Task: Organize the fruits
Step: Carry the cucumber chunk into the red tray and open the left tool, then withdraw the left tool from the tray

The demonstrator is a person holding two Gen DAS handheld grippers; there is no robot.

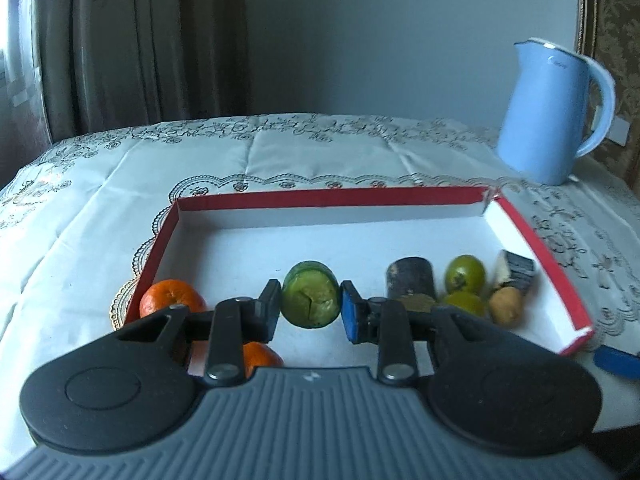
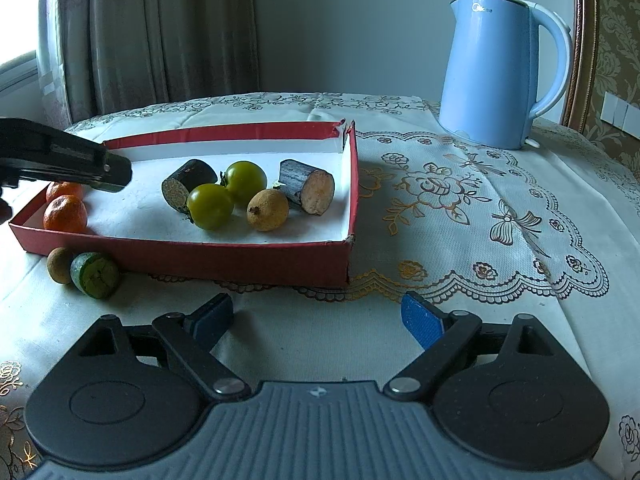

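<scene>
- The left gripper has its jaws clamped on one green cut cane piece, held above the white floor of the red-walled box, near its front left part.
- The right gripper has its jaws wide apart with nothing between them, over the bare cloth in front of the box.
- Inside the box, by the right wrist view: two oranges at the left end, touching each other; two green round fruits side by side in the middle; two dark cut cane pieces, one left of the green fruits and one at the right; one tan round fruit just beside the right-hand dark piece.
- Outside the box, against its front wall at the left: one more green cut cane piece and one small brown round fruit, touching each other.
- One blue kettle stands on the worktop behind the box to the right, well apart from the fruit.
- A lace-patterned cloth covers the worktop.
</scene>
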